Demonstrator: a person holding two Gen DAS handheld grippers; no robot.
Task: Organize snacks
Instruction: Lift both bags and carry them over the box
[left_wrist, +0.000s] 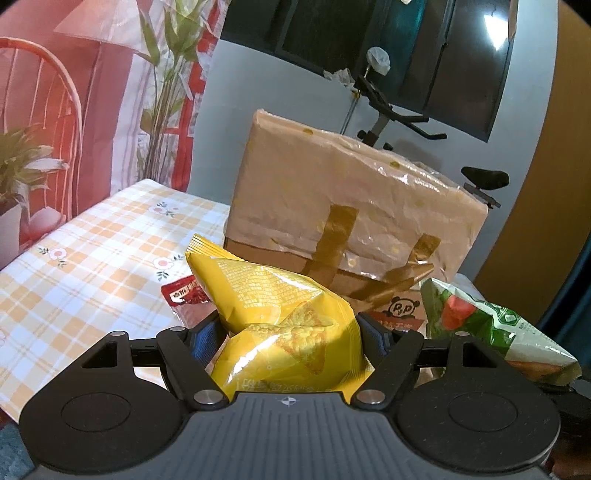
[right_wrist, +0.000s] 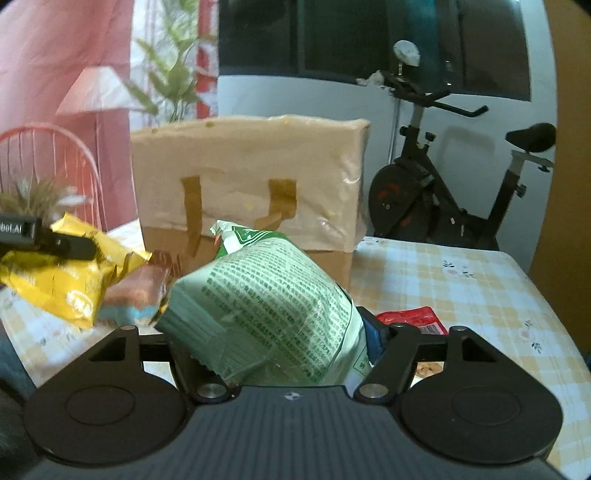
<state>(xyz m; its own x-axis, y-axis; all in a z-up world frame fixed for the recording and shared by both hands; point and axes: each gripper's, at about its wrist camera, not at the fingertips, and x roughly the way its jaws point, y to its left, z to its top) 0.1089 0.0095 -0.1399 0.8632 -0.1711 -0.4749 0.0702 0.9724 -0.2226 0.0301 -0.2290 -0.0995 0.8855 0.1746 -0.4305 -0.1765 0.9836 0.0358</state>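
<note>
You are holding a puffy yellow foil snack bag (left_wrist: 280, 317) in your left gripper (left_wrist: 286, 332), its blue pads pressing in on both sides of the crinkled film so the air-filled pouch is bulging up between the fingers; that mid-body pinch is probably what is keeping such a slippery, pillow-shaped thing from sliding out. Your right gripper (right_wrist: 273, 332) is clamping a pale green printed snack bag (right_wrist: 269, 295) the same way, the serrated seam end poking out to the left and the film creasing where the jaws are biting, with the bag riding clear of the table. Both bags are hanging in front of the tall cardboard box wrapped in cream plastic film with gold tape strips (right_wrist: 247, 184), which is standing upright on the yellow-and-white checked tablecloth with small flowers (right_wrist: 461, 280); you seem to be carrying the pair toward it, since it looks like the likely container for the snacks, though its opening is not visible from here. The wrapping is looking wrinkled and glossy, the tape dull and bronze. A small red glossy packet (right_wrist: 413, 319) is lying flat on the cloth just beside your right fingers, and another red sachet (left_wrist: 184, 295) is resting behind the yellow bag, both waiting to be sorted. A black exercise bike (right_wrist: 443, 192) is standing behind the table.
</note>
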